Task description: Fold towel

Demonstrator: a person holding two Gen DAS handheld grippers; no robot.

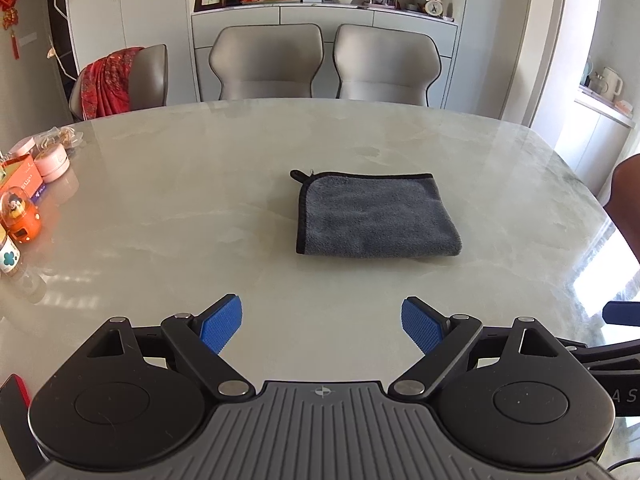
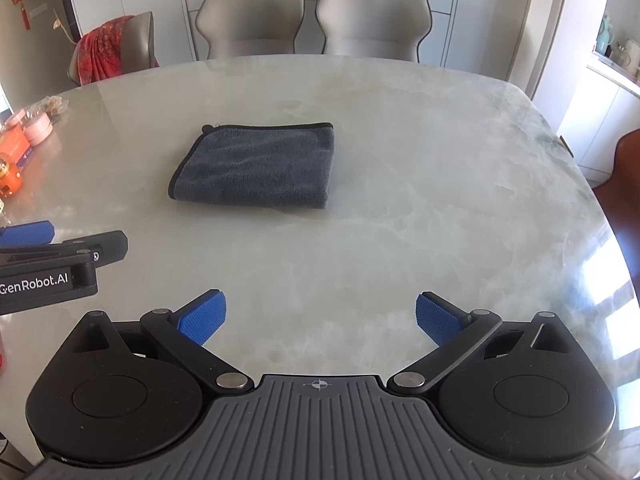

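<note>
A grey towel (image 1: pixel 376 216) with black edging lies folded into a small rectangle on the marble table (image 1: pixel 180 216), a small loop at its far left corner. In the right wrist view the same towel (image 2: pixel 260 166) lies ahead and to the left. My left gripper (image 1: pixel 322 326) hovers over the table's near side, short of the towel, jaws wide open and nothing between the blue pads (image 1: pixel 222 328). My right gripper (image 2: pixel 320 320) is likewise open and empty, nearer than the towel. The left gripper's body (image 2: pixel 52 272) shows at the right view's left edge.
Small jars, boxes and an orange toy (image 1: pixel 24 216) crowd the table's left edge. Two grey chairs (image 1: pixel 264 64) stand at the far side, and a third with a red cloth (image 1: pixel 112 80) at the far left. A brown chair (image 2: pixel 628 184) is at the right edge.
</note>
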